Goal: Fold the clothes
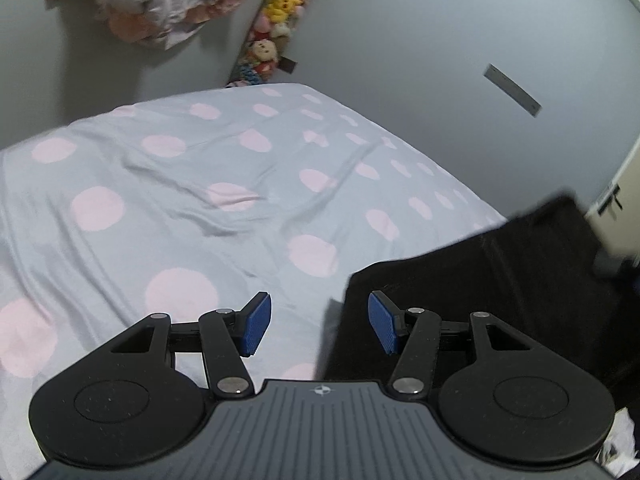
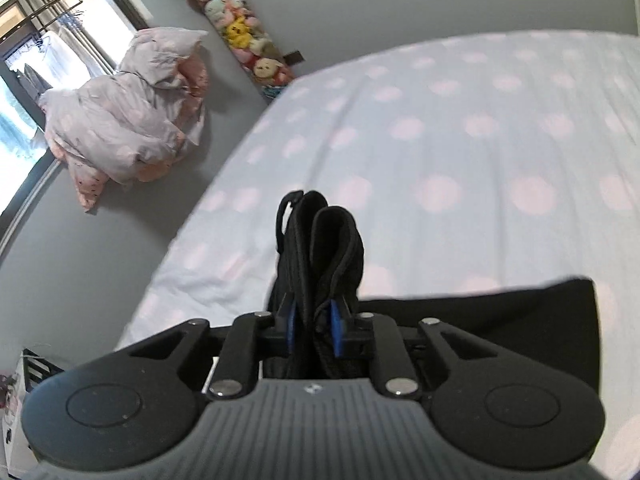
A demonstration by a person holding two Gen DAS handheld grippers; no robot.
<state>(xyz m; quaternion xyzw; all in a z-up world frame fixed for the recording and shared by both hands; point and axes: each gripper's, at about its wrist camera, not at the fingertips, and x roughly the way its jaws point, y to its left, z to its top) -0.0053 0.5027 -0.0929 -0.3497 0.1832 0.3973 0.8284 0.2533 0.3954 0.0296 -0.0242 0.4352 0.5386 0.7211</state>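
Right gripper [image 2: 314, 330] clamped on bunched edge of black garment [image 2: 320, 240], held above polka-dot bed sheet [image 2: 440, 140]. Left gripper [image 1: 319, 322] fingers apart, empty, beside garment's hanging portion over bed.

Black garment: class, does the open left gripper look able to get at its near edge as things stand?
Probably yes. The left gripper is open, the black garment edge lies just beyond its right finger, and nothing sits between them on the bed sheet.
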